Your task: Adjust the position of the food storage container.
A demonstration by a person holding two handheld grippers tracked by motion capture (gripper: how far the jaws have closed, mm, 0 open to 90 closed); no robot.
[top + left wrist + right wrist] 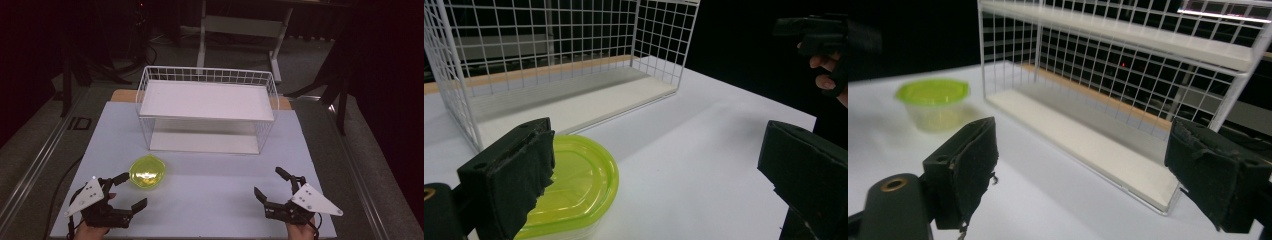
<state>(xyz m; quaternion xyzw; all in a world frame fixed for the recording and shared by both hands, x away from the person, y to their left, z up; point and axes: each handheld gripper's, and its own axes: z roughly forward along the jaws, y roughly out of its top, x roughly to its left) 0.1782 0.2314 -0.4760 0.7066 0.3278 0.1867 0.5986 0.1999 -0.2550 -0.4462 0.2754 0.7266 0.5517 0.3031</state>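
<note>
Dark room, white table (210,185) with a white two-tier wire rack (207,107) standing at the far middle. Green-lidded clear container (147,173) sitting on the table in front of the rack's left corner, lid on, just beside the left gripper (129,191) and touching nothing. Left jaws spread wide, empty, one jaw right next to the lid. Right gripper (269,184) low at the near right edge, well apart from the container, jaws also wide and empty, pointed toward the rack

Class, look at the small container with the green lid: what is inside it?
The green lid covers the container from above. In the right gripper view its clear wall shows nothing distinct inside, though it is blurred, so its contents cannot be told for sure.
</note>
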